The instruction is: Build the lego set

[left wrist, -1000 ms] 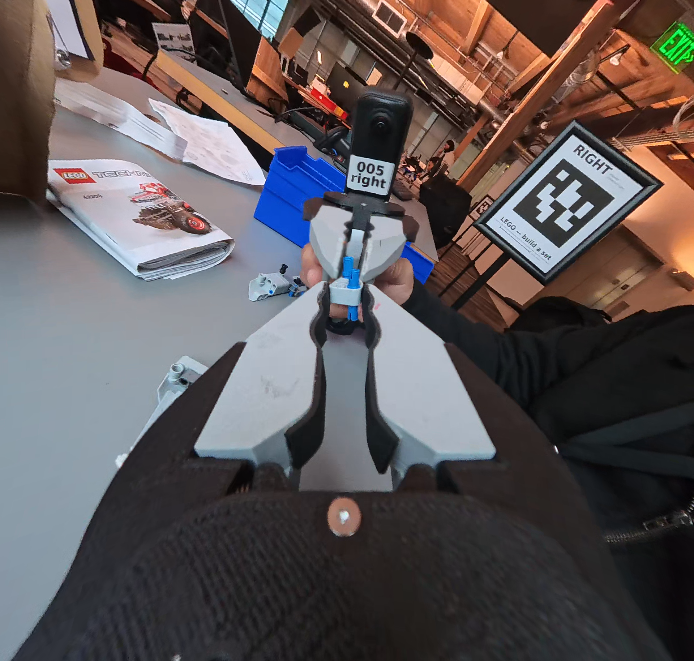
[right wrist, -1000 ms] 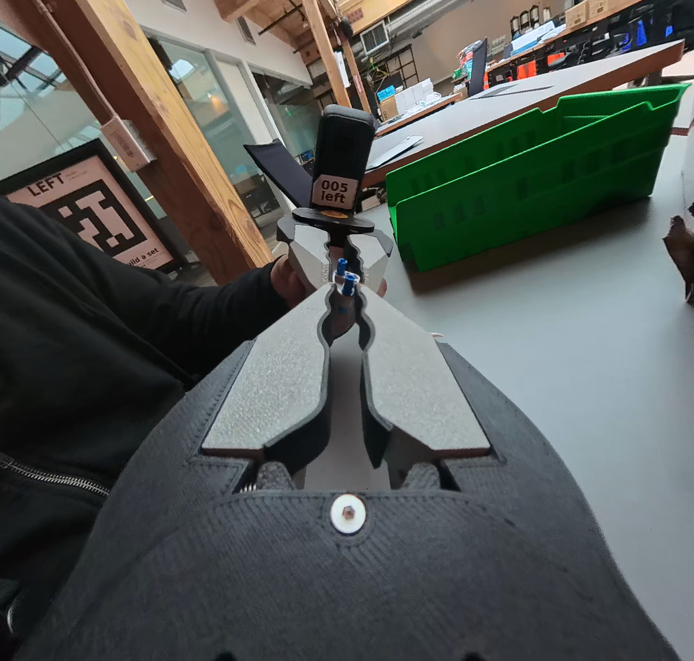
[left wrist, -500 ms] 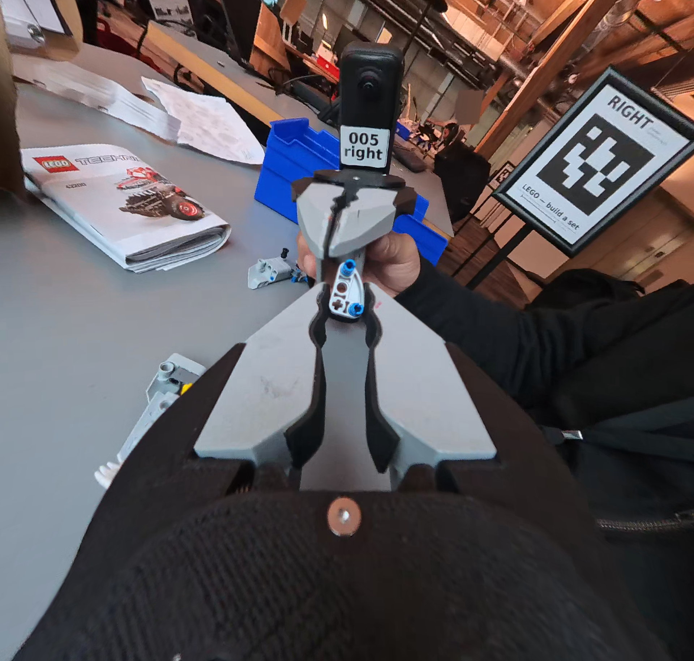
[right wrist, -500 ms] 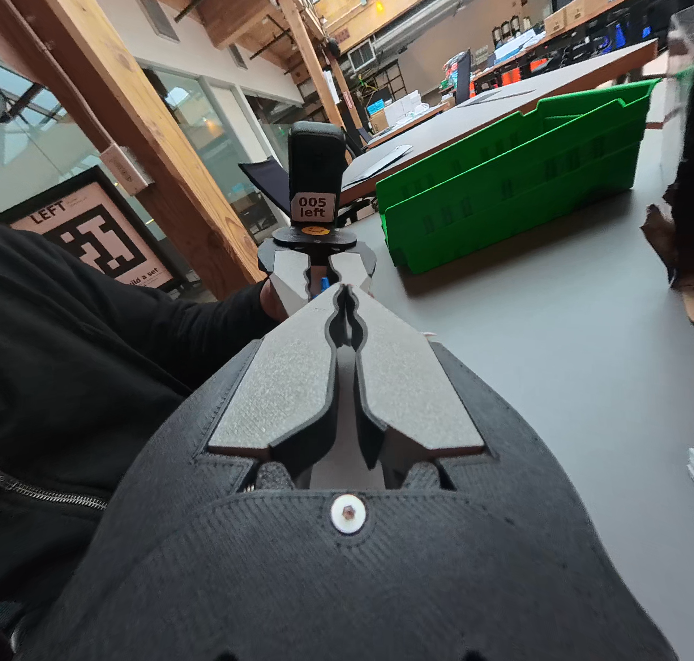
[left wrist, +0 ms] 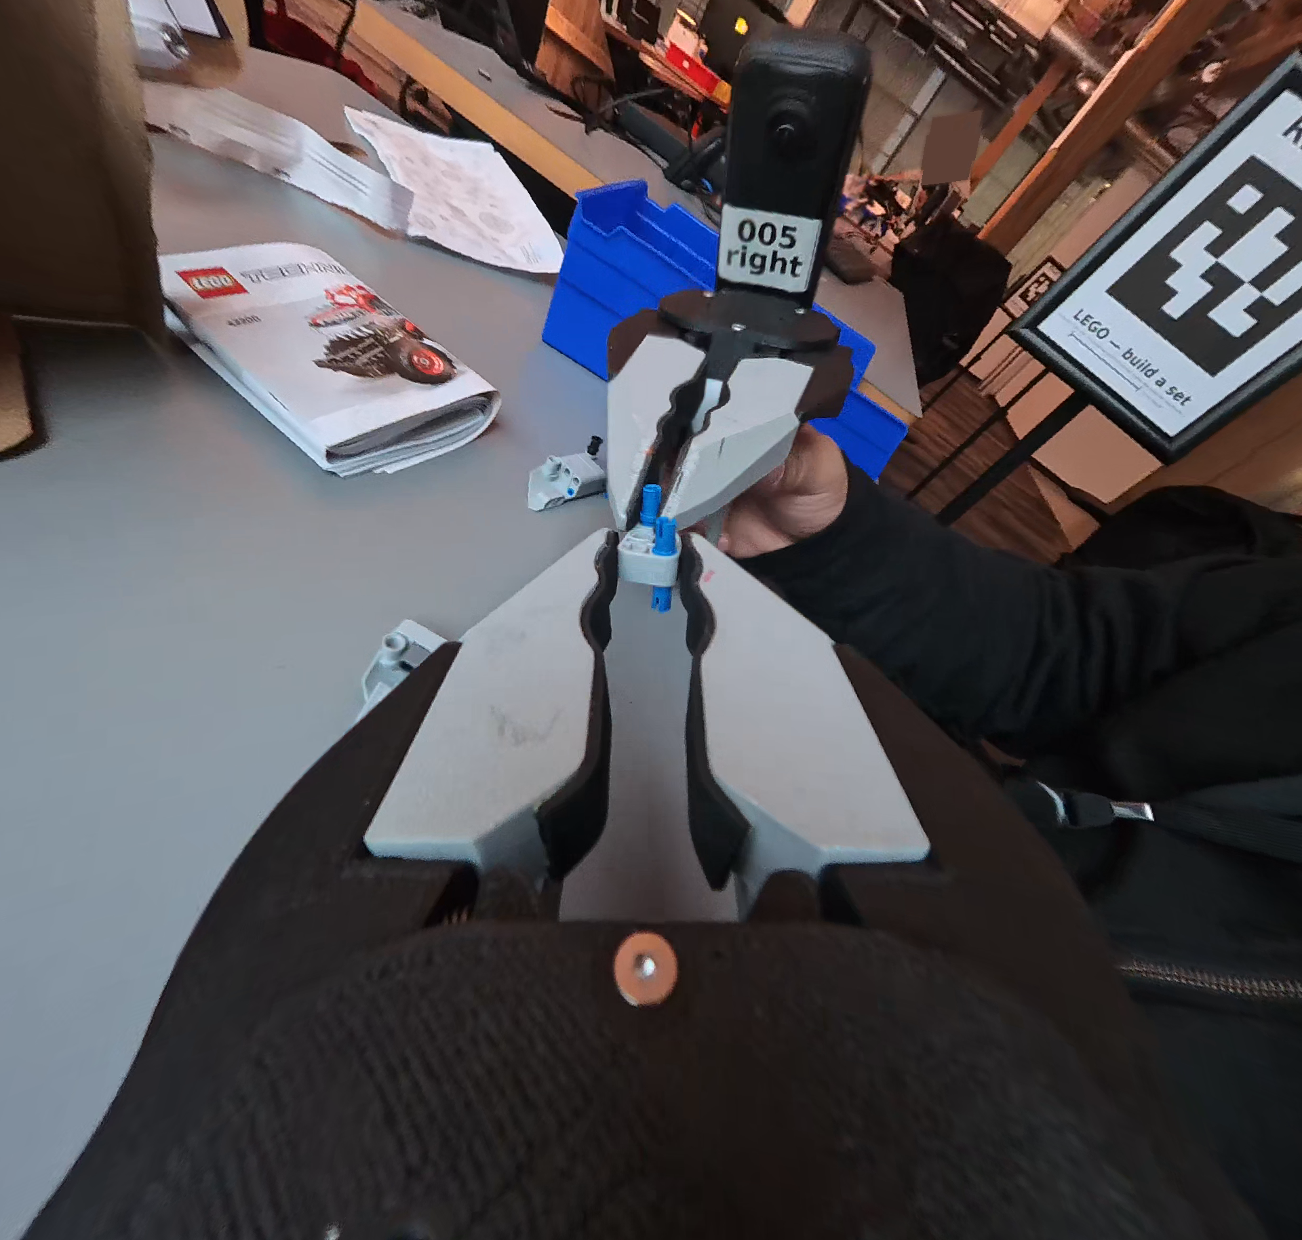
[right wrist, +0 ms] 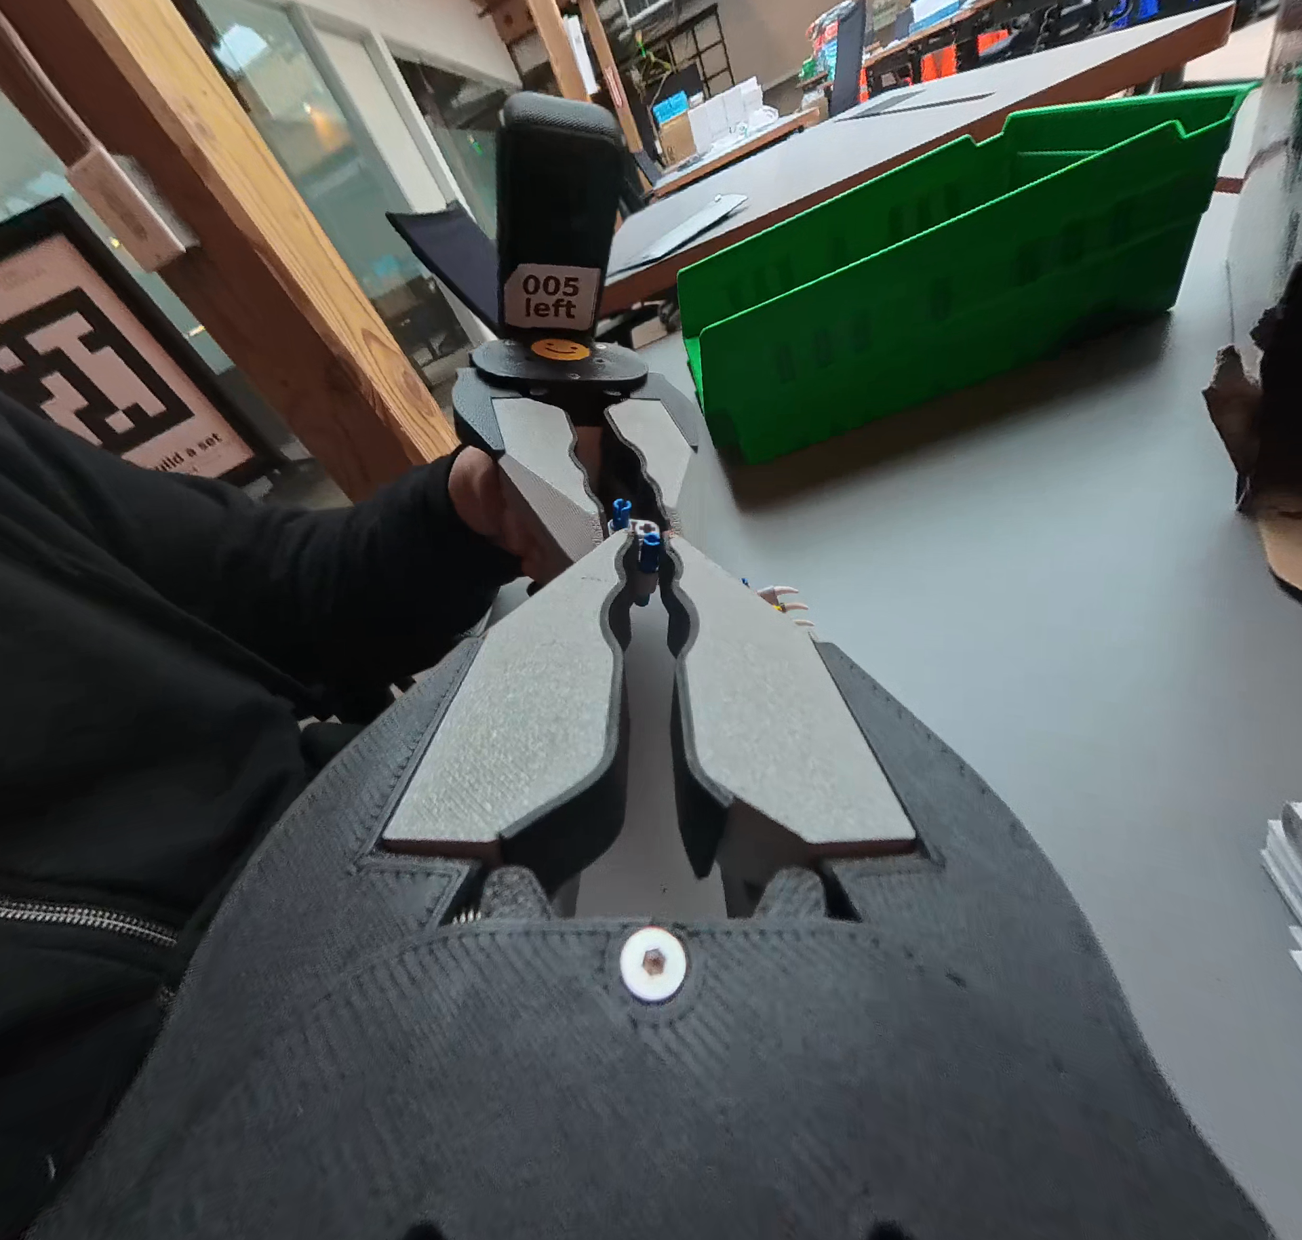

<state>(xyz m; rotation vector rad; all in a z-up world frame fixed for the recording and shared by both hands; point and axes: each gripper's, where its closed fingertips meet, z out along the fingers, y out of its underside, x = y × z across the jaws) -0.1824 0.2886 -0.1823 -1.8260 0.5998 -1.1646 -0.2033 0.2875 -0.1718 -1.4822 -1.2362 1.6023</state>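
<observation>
Piece: small grey lego connector (left wrist: pixel 647 558) with blue pins, held above the table, turned edge-on again after showing its flat face half a second ago.
Left gripper (left wrist: pixel 645 562): clamped on the connector.
Right gripper (right wrist: pixel 645 547): nearly closed, pinching a blue pin (right wrist: pixel 649 550); tips meet the left's.
Meaning: probably pin being seated.
Around: instruction booklet (left wrist: pixel 317 347), blue bin (left wrist: pixel 620 269).

Grey piece (left wrist: pixel 647 558), blue pins (left wrist: pixel 661 537) — green bin (right wrist: pixel 951 304).
</observation>
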